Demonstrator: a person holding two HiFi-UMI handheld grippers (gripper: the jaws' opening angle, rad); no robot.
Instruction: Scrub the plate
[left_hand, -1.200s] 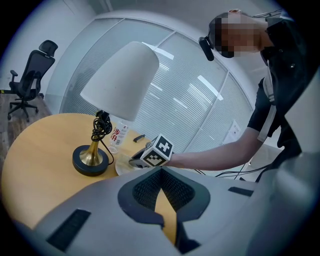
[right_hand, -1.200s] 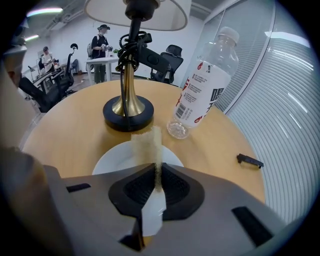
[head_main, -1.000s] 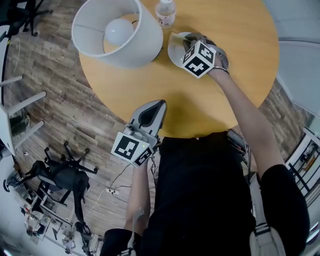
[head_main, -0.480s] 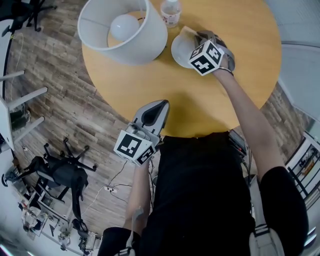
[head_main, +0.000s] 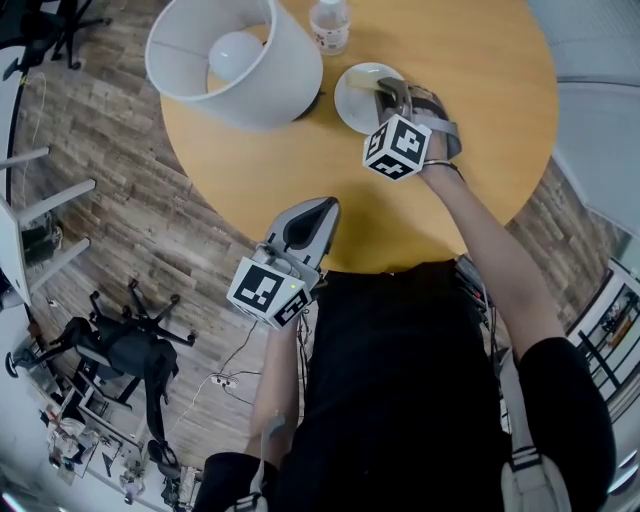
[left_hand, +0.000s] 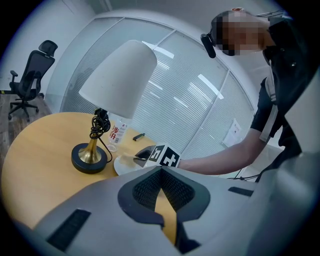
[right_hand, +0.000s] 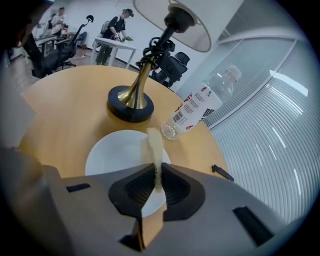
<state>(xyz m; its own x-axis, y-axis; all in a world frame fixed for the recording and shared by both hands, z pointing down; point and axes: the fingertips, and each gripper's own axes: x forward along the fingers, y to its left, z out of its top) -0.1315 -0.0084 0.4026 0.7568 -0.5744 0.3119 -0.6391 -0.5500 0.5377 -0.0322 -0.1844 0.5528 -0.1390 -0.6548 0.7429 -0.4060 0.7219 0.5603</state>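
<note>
1. Round wooden table, light top.
2. Table lamp: white shade, brass stem, dark round base; stands at the far left of the top.
3. Left gripper: held low at the table's near edge, well apart from the other items. Jaws closed tip to tip, nothing between them.
4. Right gripper: held over the plate's near-right side, jaws pointing toward the lamp base. Jaws clamped on the sponge.
5. White plate: flat on the table, near the lamp base, just beside the bottle.
6. Water bottle: clear plastic, white cap, red-printed label; upright, just beyond the plate.
7. Sponge: thin pale-yellow strip, gripped edgewise, its free end reaching out past the jaw tips over the plate. Contact with the plate surface cannot be told.
8. Small dark object: lies on the table to the right of the plate; kind not discernible.
</note>
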